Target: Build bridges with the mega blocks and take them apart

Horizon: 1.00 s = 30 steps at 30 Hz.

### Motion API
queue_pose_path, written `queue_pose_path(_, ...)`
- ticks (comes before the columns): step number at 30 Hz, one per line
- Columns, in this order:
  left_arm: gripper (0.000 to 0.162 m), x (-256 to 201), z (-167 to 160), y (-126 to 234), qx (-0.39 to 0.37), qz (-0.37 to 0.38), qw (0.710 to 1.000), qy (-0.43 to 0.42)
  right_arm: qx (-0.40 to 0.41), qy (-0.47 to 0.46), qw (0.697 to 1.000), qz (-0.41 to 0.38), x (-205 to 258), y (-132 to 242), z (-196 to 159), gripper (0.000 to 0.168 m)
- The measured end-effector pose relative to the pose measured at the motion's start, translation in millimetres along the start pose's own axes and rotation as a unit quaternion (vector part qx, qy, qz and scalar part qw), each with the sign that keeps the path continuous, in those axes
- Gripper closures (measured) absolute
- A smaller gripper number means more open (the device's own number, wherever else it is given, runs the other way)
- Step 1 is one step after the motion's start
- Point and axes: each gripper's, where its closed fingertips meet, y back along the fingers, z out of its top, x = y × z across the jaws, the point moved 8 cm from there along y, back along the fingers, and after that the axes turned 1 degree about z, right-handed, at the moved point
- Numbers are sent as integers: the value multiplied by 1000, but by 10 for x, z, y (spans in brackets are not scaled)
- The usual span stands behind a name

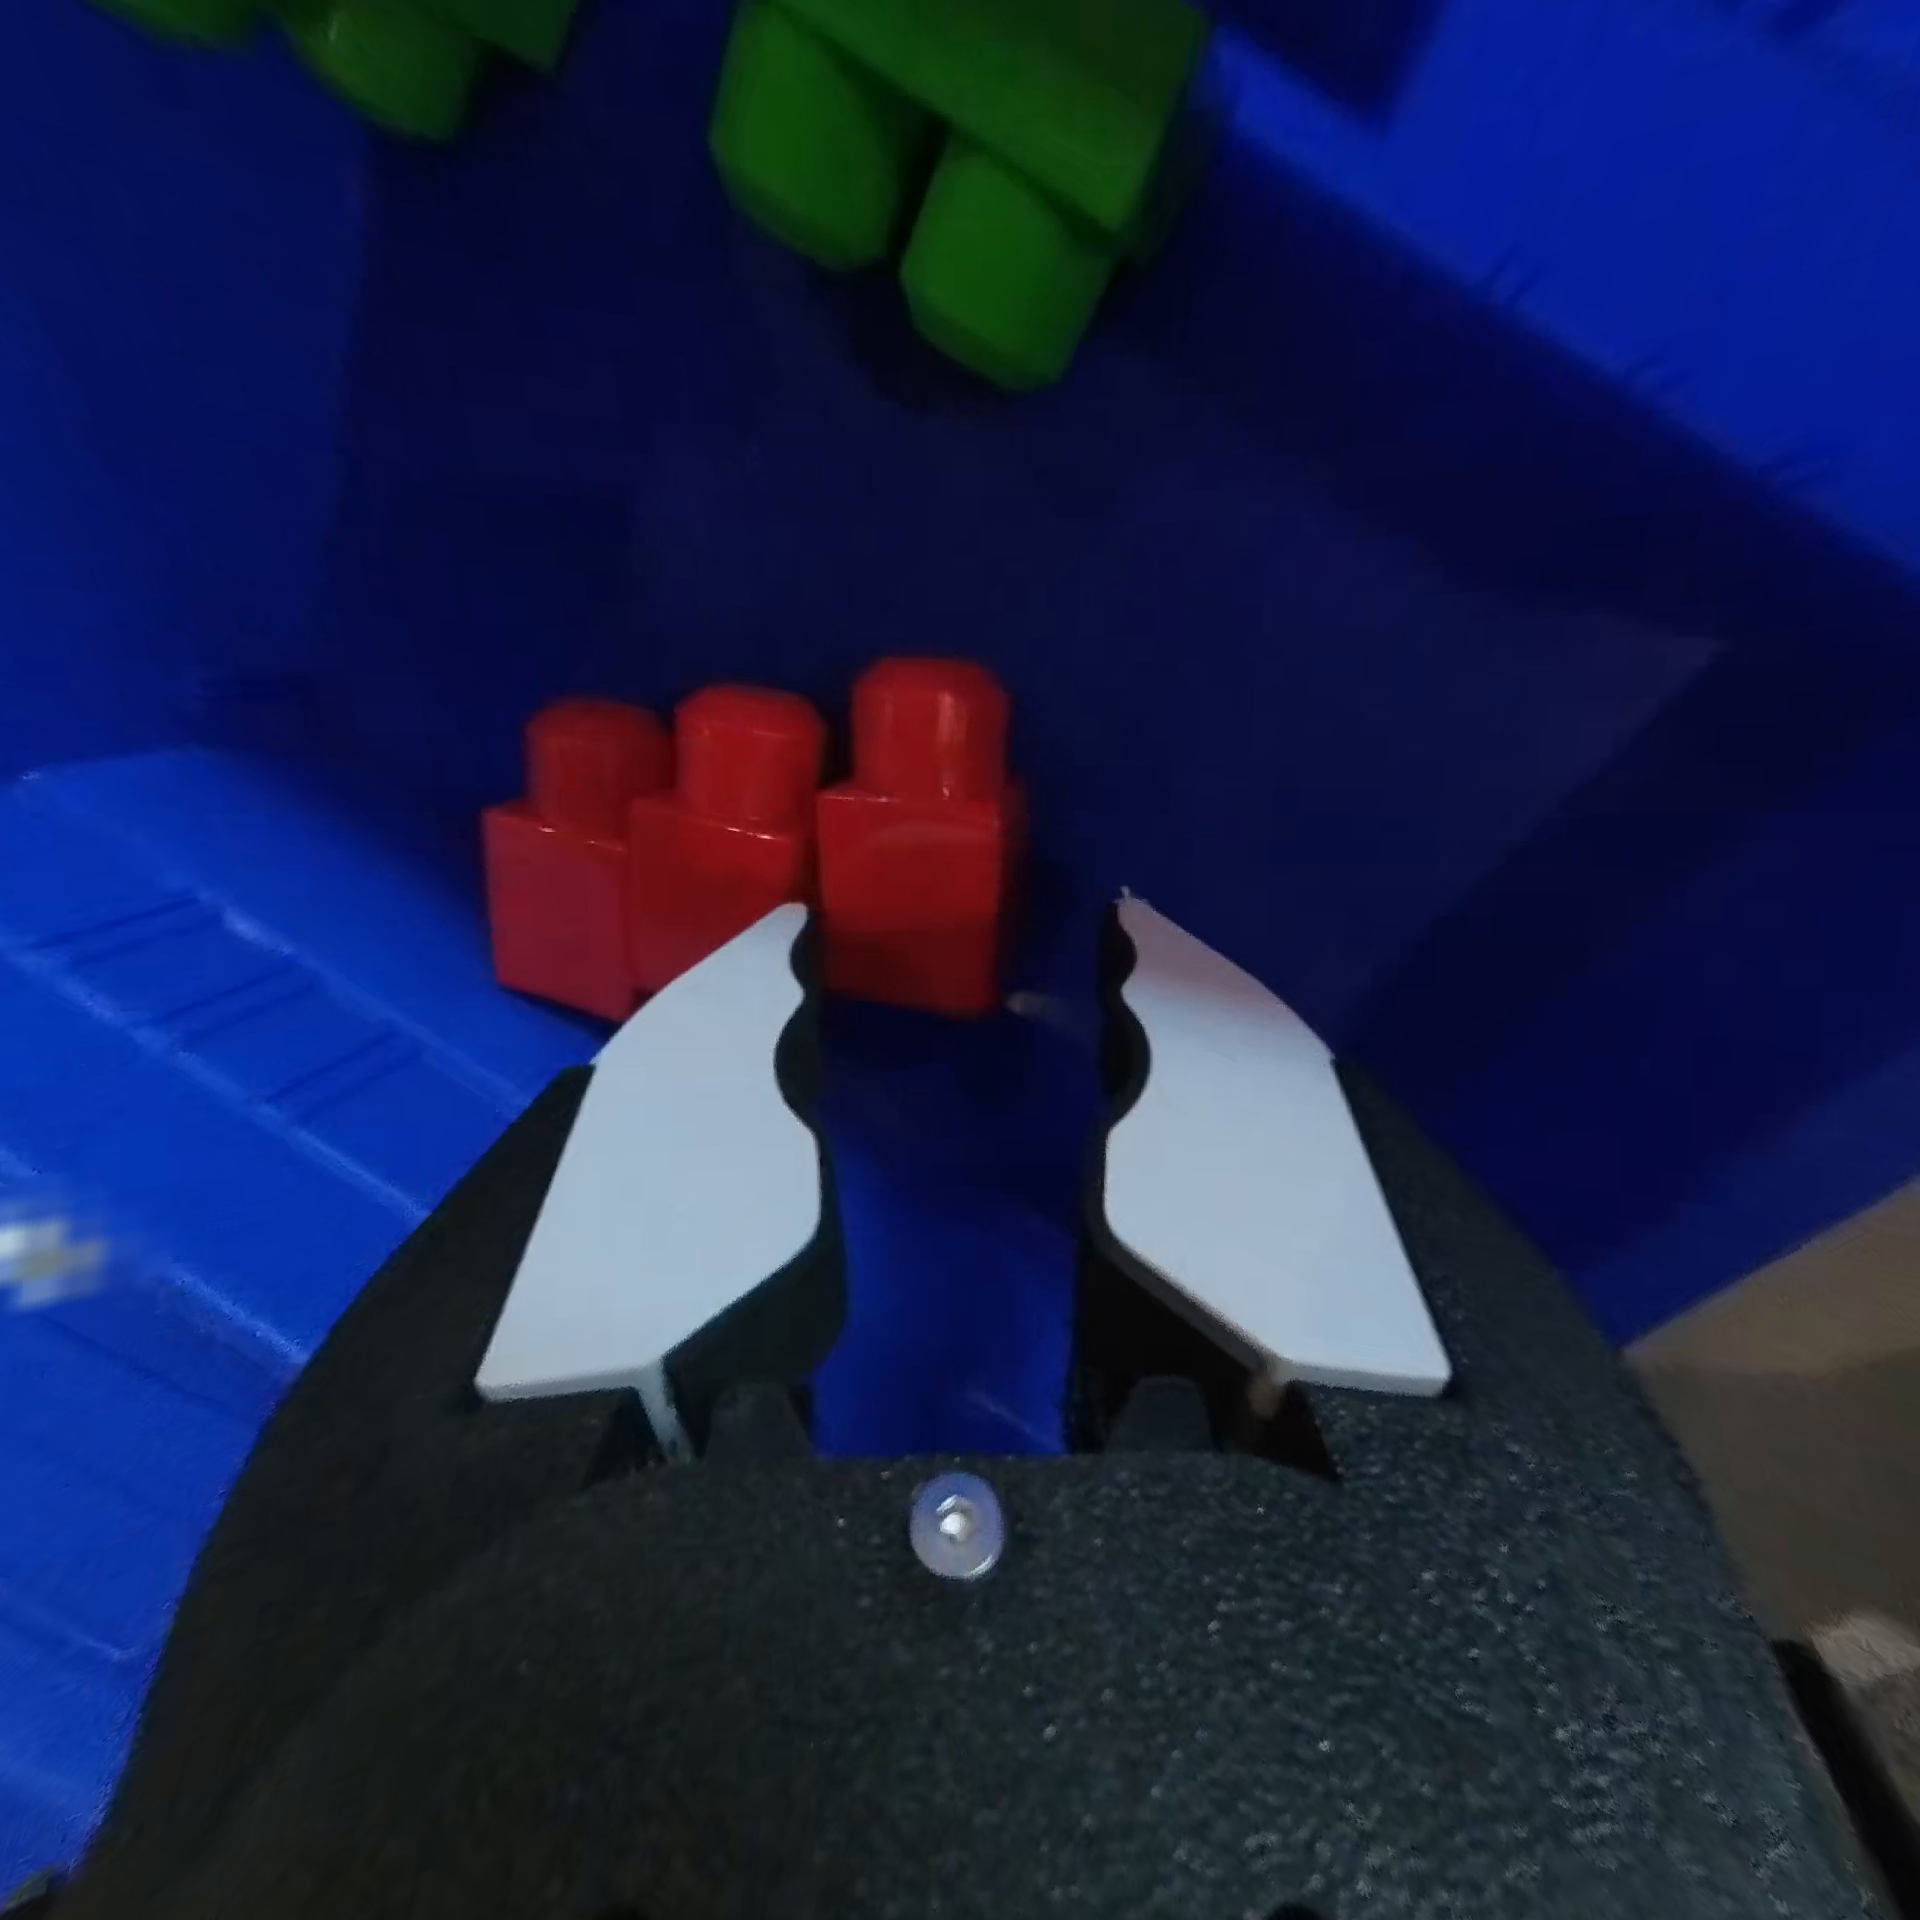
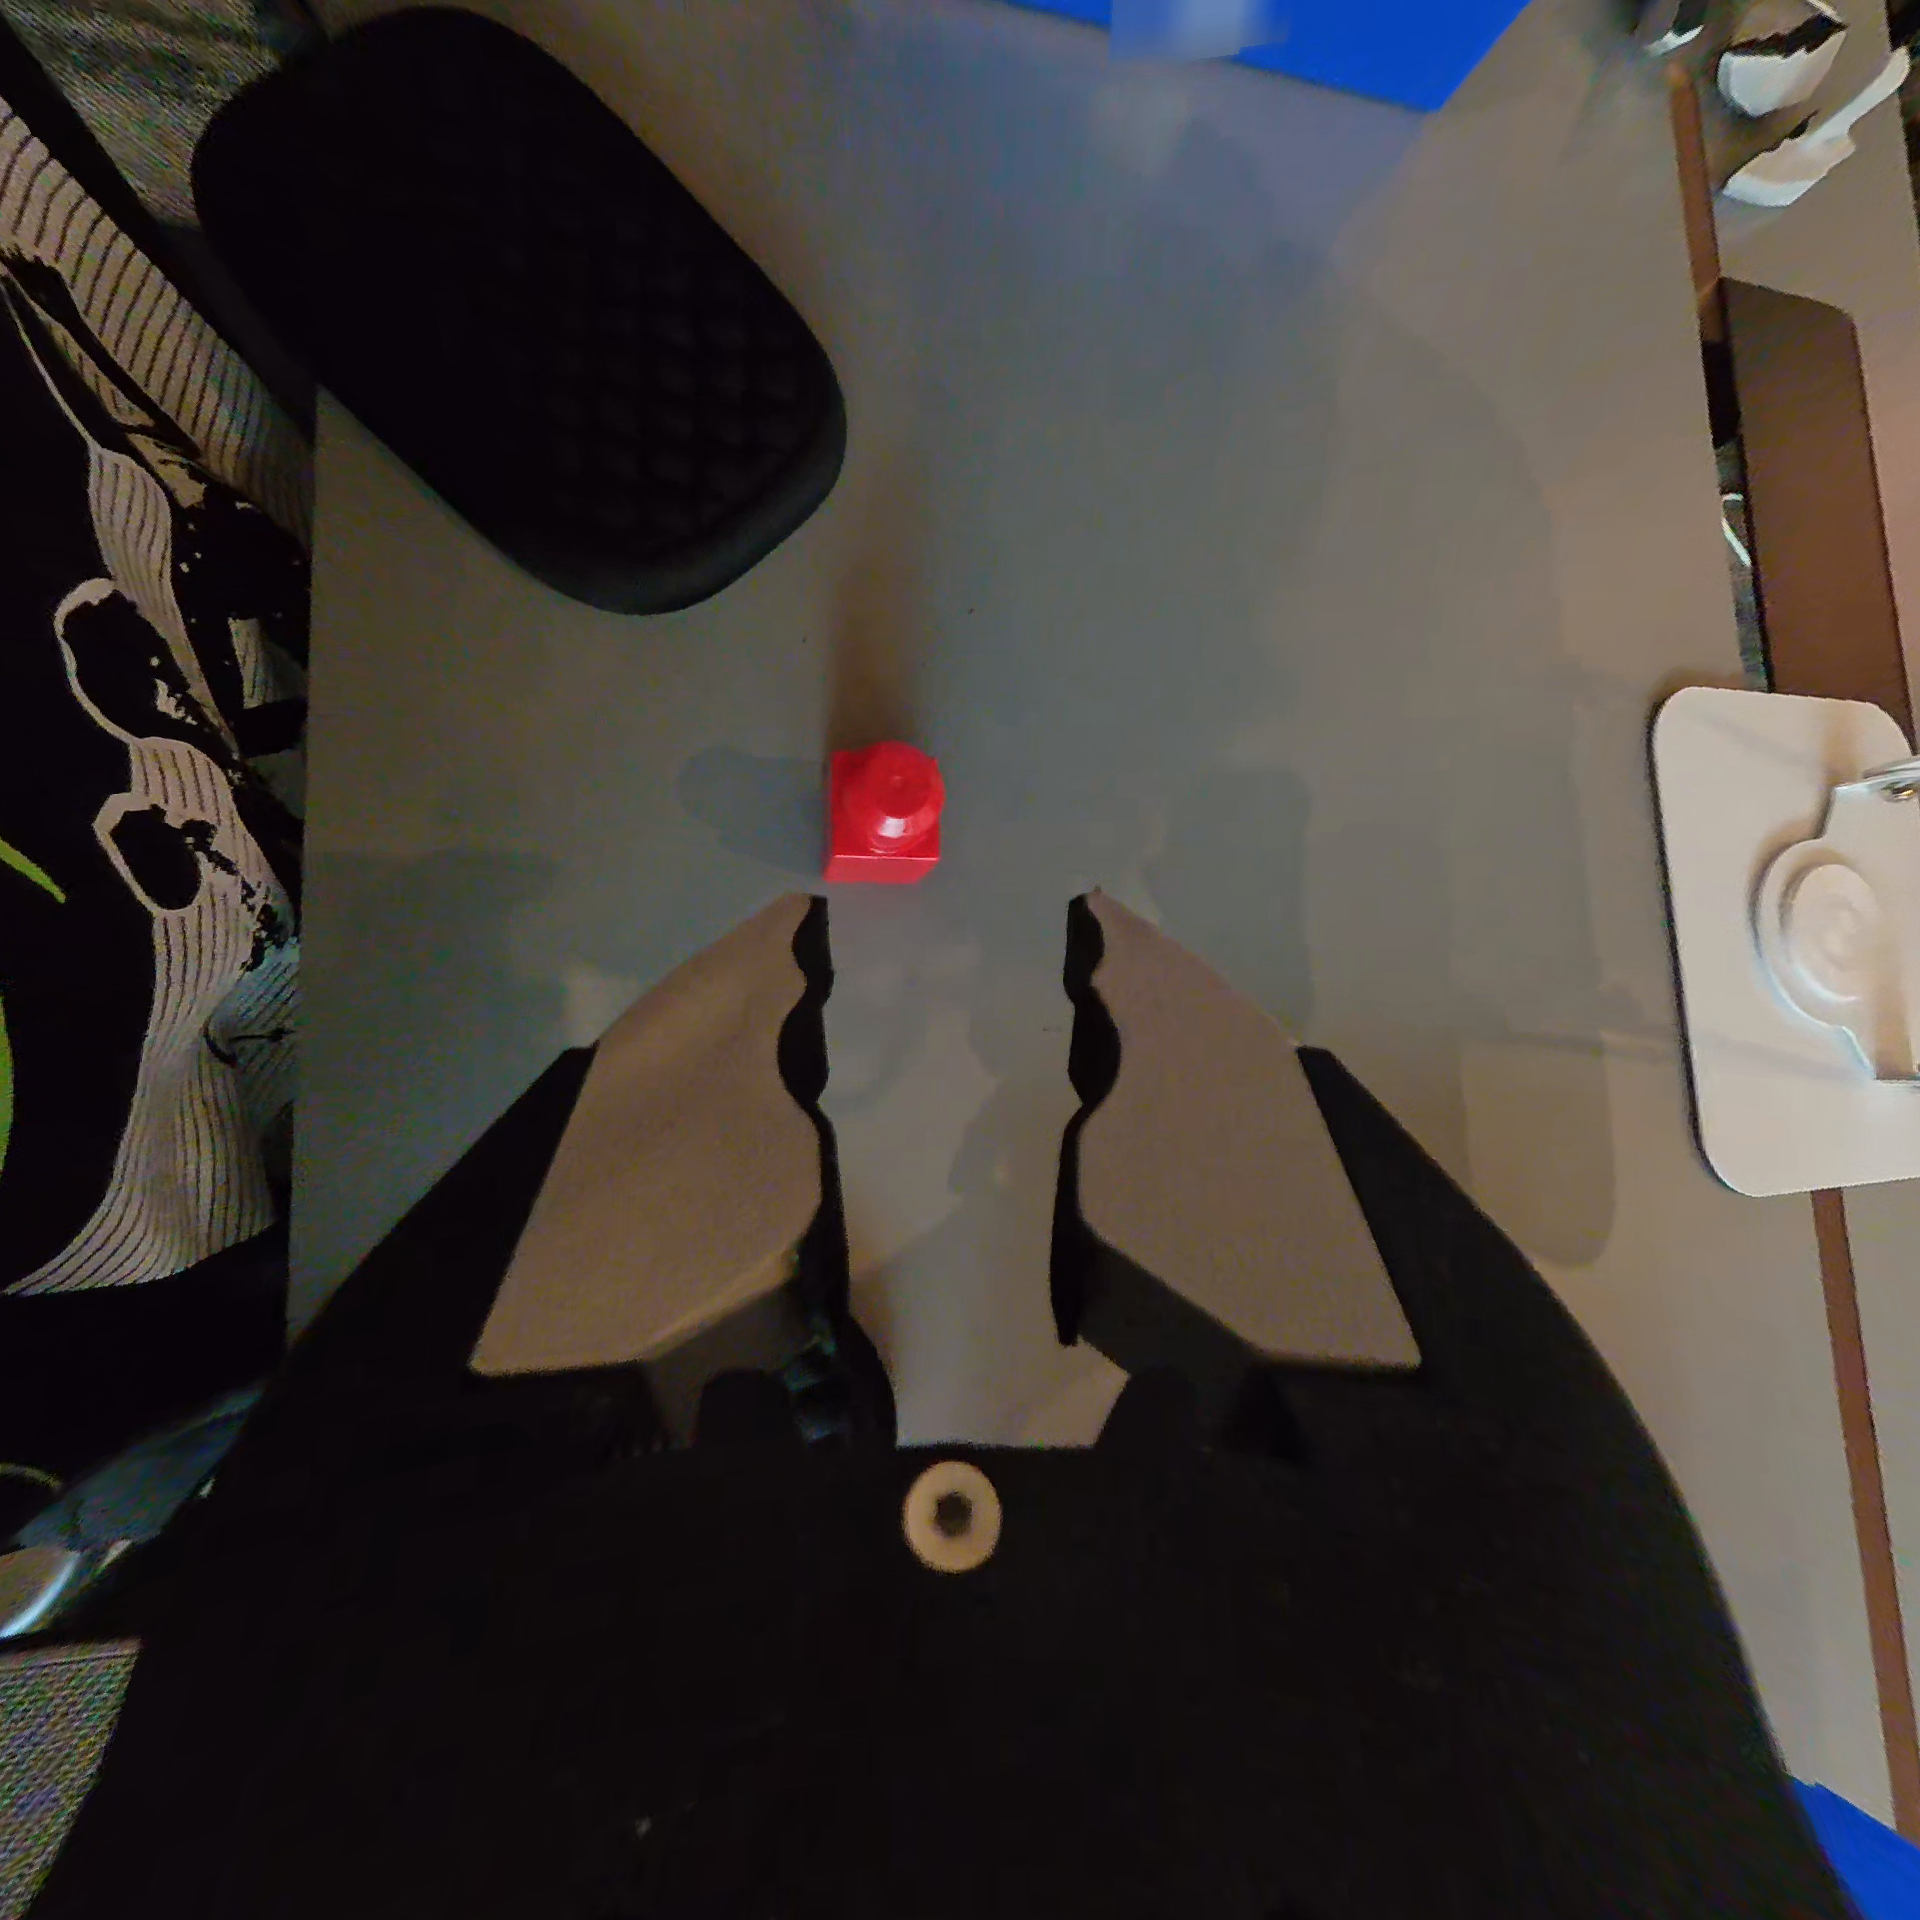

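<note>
In the left wrist view, three small red one-stud blocks stand in a row inside a blue bin point(image 1: 1455, 520). My left gripper point(image 1: 961, 909) is open and empty, its tips just short of the rightmost red block point(image 1: 914, 894). The other two red blocks point(image 1: 644, 883) stand to its left. Green blocks point(image 1: 935, 156) lie farther back in the bin. In the right wrist view, a single red block point(image 2: 883, 816) stands upright on the grey table point(image 2: 1143, 520). My right gripper point(image 2: 948, 909) is open and empty, above the table just short of that block.
A black oval padded object point(image 2: 520, 312) lies on the table at the upper left. A white plate with a raised round part point(image 2: 1797, 935) sits at the right table edge. Patterned black and white fabric point(image 2: 125, 727) lies off the left edge. A blue bin edge point(image 2: 1330, 52) shows at the top. Left tips to right tips: about 50 centimeters. Measured from the fingertips, the single red block point(image 2: 883, 816) is 8 centimeters or so from the right gripper and 45 centimeters from the left.
</note>
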Motion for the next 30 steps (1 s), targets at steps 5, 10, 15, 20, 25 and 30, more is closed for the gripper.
queue_pose_path(5,108,-30,-10,-31,23,9,1000,-10,-5,5,1000,-2,-8,7,30,125)
queue_pose_path(10,117,-76,7,-130,54,17,998,-10,-5,14,1000,1,9,-5,73,125)
queue_pose_path(15,119,-86,54,-69,36,67,997,-1,-7,22,1000,3,19,-21,106,125)
queue_pose_path(20,120,-174,252,258,-19,132,991,13,-4,34,999,5,22,-40,155,126)
queue_pose_path(25,120,-290,517,717,-76,200,977,6,-13,52,999,5,47,-43,260,127)
queue_pose_path(30,120,-527,831,1062,-148,207,967,-25,-23,69,997,1,79,-30,366,127)
